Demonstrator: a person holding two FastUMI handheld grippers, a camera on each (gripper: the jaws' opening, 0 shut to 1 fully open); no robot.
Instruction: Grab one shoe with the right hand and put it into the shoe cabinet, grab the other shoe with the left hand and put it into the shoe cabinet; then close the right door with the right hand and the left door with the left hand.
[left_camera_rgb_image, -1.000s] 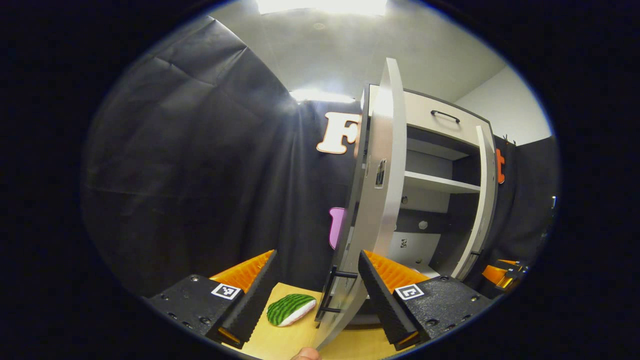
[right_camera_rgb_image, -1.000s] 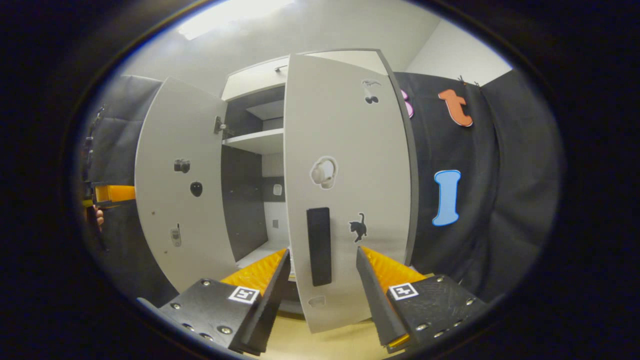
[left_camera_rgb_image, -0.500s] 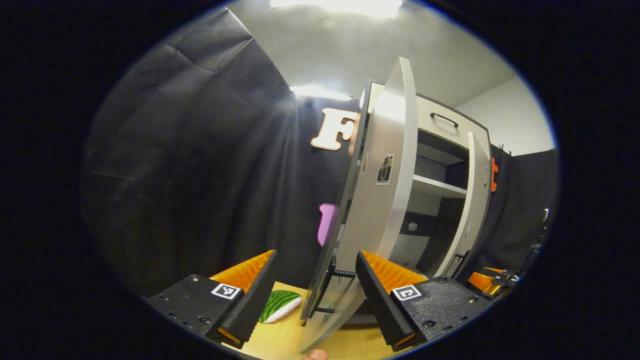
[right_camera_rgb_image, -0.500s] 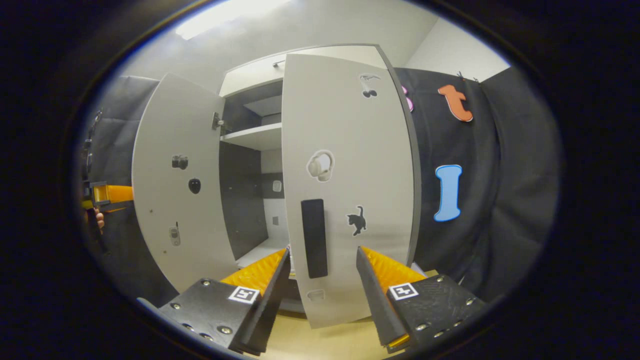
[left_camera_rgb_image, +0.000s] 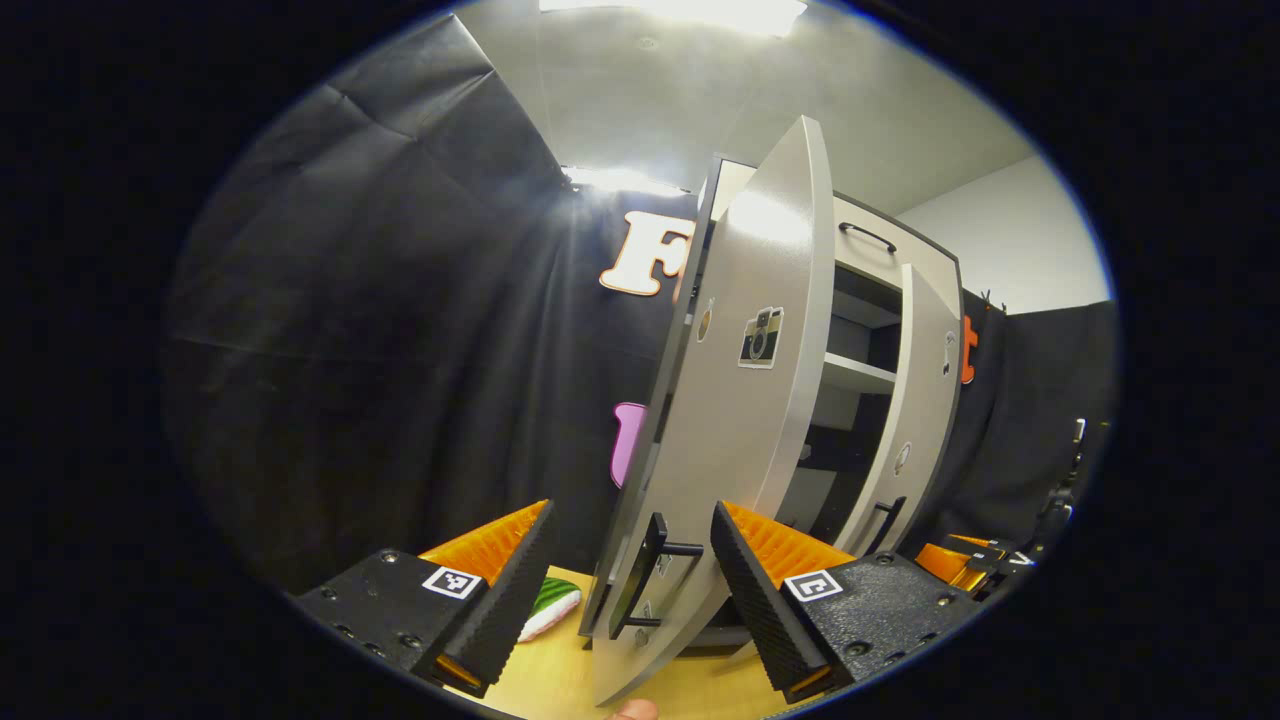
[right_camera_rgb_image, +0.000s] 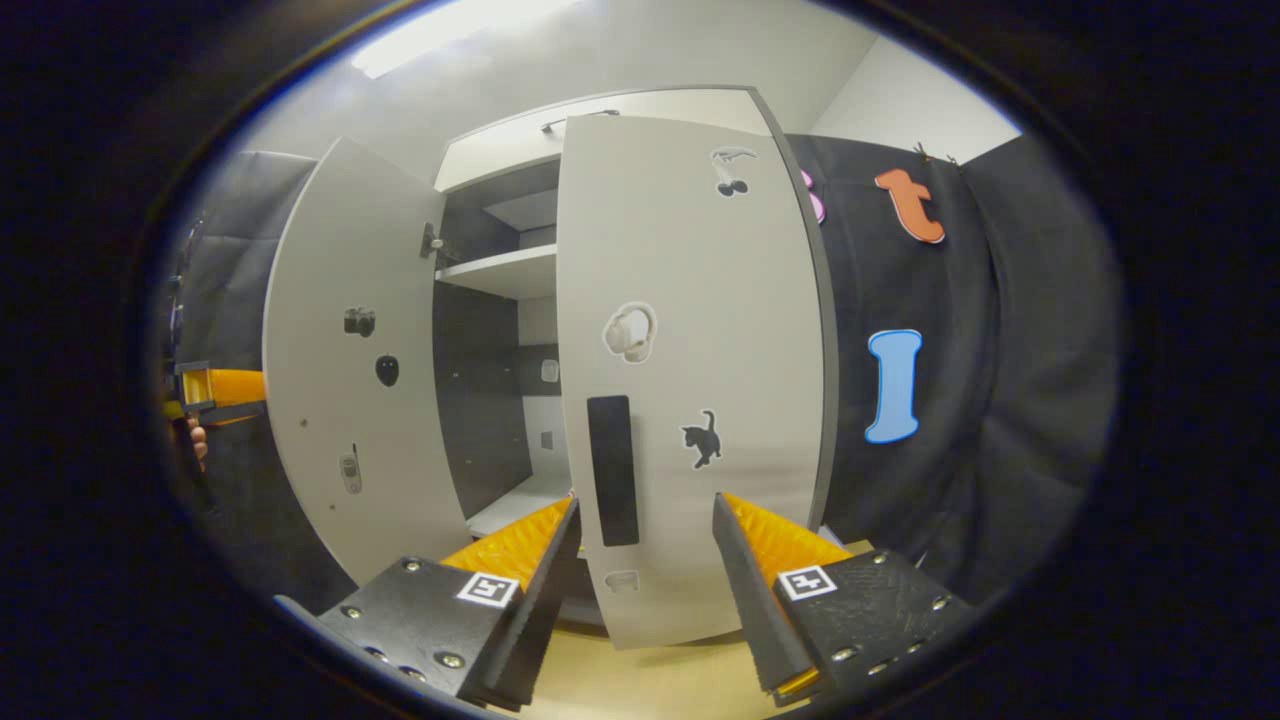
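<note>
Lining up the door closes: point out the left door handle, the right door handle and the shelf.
left door handle (left_camera_rgb_image: 640, 575), left gripper view, middle of the black bar.
right door handle (right_camera_rgb_image: 612, 470), right gripper view, centre of the black plate.
shelf (right_camera_rgb_image: 505, 272), right gripper view, top face.

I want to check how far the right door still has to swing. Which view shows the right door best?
The right gripper view: the right door faces the camera almost flat, with its handle and stickers plain, a gap open beside it. The left gripper view shows that door far off and nearly edge-on, beyond the left door.
</note>
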